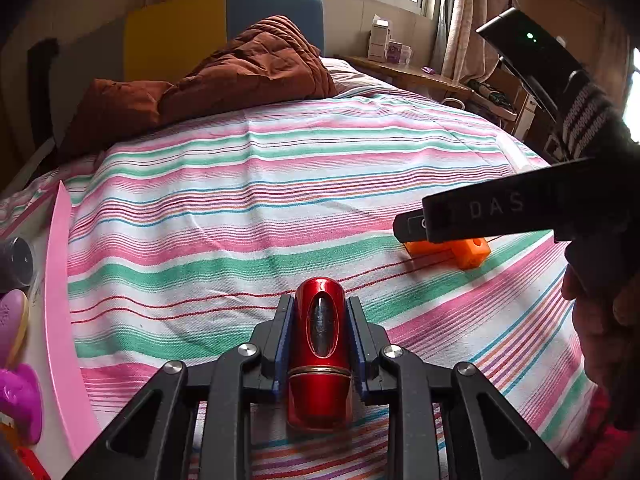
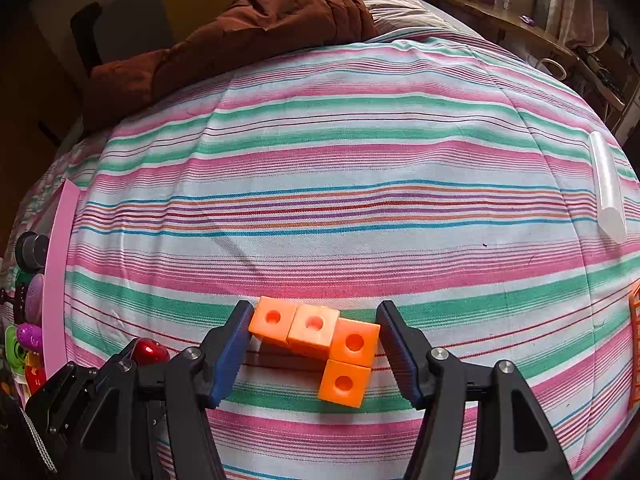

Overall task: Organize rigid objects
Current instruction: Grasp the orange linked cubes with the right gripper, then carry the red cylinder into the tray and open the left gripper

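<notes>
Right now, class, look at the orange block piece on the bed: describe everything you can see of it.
The orange block piece is four plastic-looking cubes joined in an L: three in a row, and a fourth attached to the right-hand end, nearer the camera. Each upper face has a round hole. It lies flat on the striped bedsheet, between the open jaws of the right gripper. The left pad sits at its left cube; contact cannot be told. The right pad stands apart.

White letters "DAS" stand on the black right gripper (image 1: 416,236) body.
</notes>
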`<action>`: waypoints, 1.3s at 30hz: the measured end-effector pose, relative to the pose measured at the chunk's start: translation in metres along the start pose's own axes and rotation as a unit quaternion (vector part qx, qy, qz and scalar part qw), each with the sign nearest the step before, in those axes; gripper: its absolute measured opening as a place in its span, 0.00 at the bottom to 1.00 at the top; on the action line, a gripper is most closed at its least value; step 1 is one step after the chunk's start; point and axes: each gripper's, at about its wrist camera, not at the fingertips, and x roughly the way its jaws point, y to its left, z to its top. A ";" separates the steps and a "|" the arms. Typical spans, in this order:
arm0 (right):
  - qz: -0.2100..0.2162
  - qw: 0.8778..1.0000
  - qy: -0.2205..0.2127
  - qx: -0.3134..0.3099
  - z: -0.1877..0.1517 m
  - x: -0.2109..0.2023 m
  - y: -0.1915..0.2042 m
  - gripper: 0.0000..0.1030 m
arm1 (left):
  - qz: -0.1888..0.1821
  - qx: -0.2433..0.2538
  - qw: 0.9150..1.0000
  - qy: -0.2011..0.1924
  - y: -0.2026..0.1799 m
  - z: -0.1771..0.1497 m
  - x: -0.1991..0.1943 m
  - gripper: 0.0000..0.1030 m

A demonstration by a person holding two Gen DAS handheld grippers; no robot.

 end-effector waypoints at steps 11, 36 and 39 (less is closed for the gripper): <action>-0.036 0.998 -0.009 -0.055 -0.001 0.004 0.013 0.61 | 0.021 0.003 1.000 0.002 -0.001 -0.002 -0.002 0.25; -0.043 0.995 -0.034 -0.083 -0.002 0.008 0.022 0.61 | 0.029 -0.037 0.999 -0.026 0.009 0.009 -0.083 0.25; -0.039 0.995 -0.034 -0.083 -0.002 0.008 0.020 0.61 | 0.037 -0.043 0.998 -0.037 0.016 0.010 -0.102 0.25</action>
